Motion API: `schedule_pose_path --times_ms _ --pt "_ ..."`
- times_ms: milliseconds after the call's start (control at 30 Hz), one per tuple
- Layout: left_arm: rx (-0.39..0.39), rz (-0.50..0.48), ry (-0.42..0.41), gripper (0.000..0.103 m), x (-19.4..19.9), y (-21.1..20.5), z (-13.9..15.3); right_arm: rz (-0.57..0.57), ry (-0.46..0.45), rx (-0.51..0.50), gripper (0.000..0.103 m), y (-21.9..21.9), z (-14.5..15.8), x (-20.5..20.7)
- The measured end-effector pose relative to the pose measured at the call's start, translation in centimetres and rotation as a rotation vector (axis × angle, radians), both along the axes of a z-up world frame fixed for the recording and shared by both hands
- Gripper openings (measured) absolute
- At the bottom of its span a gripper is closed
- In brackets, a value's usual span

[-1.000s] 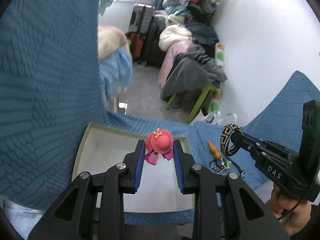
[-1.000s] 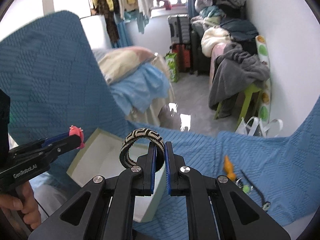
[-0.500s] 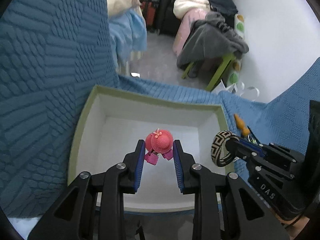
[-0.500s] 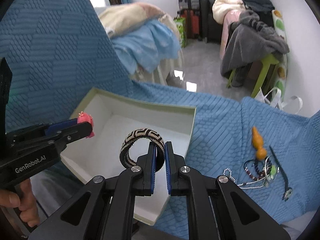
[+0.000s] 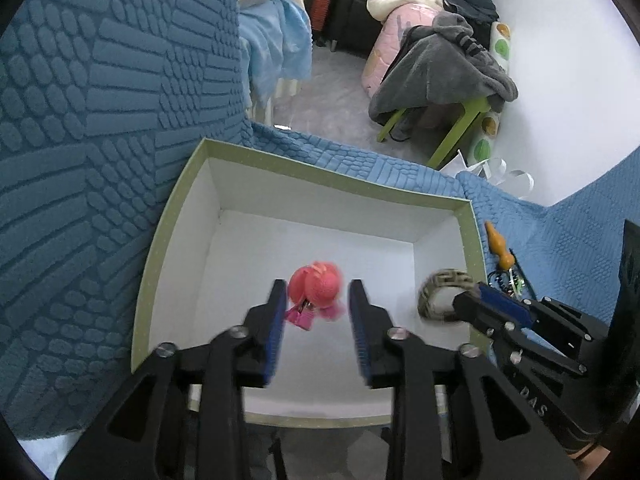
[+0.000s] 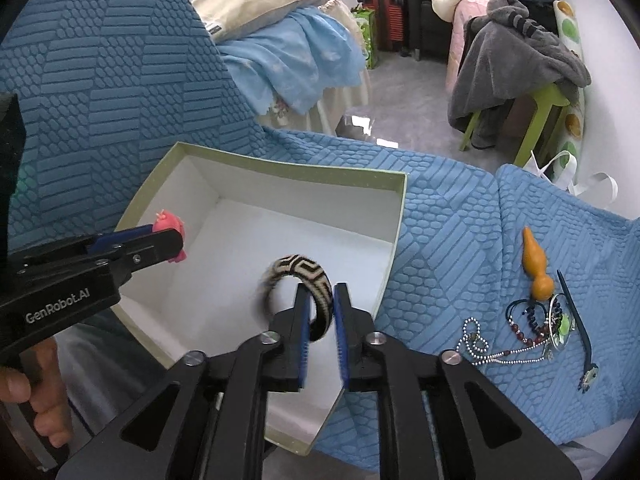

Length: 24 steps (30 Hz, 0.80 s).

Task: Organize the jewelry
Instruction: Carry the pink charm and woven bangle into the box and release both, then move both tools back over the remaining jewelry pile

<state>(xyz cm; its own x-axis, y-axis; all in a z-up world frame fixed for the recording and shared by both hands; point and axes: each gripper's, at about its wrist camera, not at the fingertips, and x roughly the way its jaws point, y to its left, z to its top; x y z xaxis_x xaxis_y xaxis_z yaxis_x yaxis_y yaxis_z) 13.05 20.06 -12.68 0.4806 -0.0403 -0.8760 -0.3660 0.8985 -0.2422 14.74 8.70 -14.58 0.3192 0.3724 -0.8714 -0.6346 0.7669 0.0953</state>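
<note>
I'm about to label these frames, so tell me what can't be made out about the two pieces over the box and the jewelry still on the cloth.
- Pink hat charm: motion-blurred in the left wrist view; whether the left gripper grips it is unclear.
- Woven bangle: its far edge is smeared; the right gripper looks slightly parted, contact unclear.
- Tangled chains and beads: too small and overlapped to count.
- Box: near corner hidden behind the right gripper.

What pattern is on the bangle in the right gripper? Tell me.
A black-and-cream Greek-key weave on the bangle; clearest in the right wrist view.
</note>
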Motion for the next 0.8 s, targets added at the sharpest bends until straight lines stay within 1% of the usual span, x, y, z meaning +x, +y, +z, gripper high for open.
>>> schedule_pose_path --times_ms 33,67,100,200,300,367,400,467,600,800 --pt "0.005 0.01 0.0 0.06 0.0 0.0 0.1 0.002 -0.005 0.005 0.03 -0.1 0.2 0.0" --pt "0.015 0.017 -0.007 0.064 -0.1 0.1 0.3 0.005 -0.009 0.013 0.033 0.0 0.4 0.0" --pt "0.024 0.023 -0.028 0.064 -0.4 0.0 0.7 0.011 -0.015 0.025 0.034 -0.1 0.8 -0.1" --pt "0.015 0.031 -0.069 0.064 -0.8 0.0 1.6 0.017 -0.039 0.034 0.035 -0.1 1.6 -0.2" --pt "0.043 0.038 -0.111 0.064 -1.3 -0.3 3.0 0.021 -0.062 0.05 0.035 -0.4 2.5 -0.3" --pt "0.041 0.038 -0.138 0.064 -1.5 -0.6 3.8 0.024 -0.083 0.068 0.036 -0.8 3.4 -0.4" --pt "0.043 0.039 -0.167 0.065 -1.8 -0.7 4.5 0.023 -0.095 0.077 0.036 -1.0 3.8 -0.4" --pt "0.054 0.044 -0.201 0.069 -2.1 -1.0 5.3 0.021 -0.121 0.097 0.037 -1.4 4.8 -0.5" --pt "0.064 0.04 -0.276 0.07 -2.7 -1.8 7.0 0.024 -0.179 0.139 0.038 -2.6 6.8 -0.9" --pt "0.081 0.028 -0.333 0.07 -2.6 -3.4 8.5 0.032 -0.272 0.173 0.038 -4.4 9.1 -2.0"
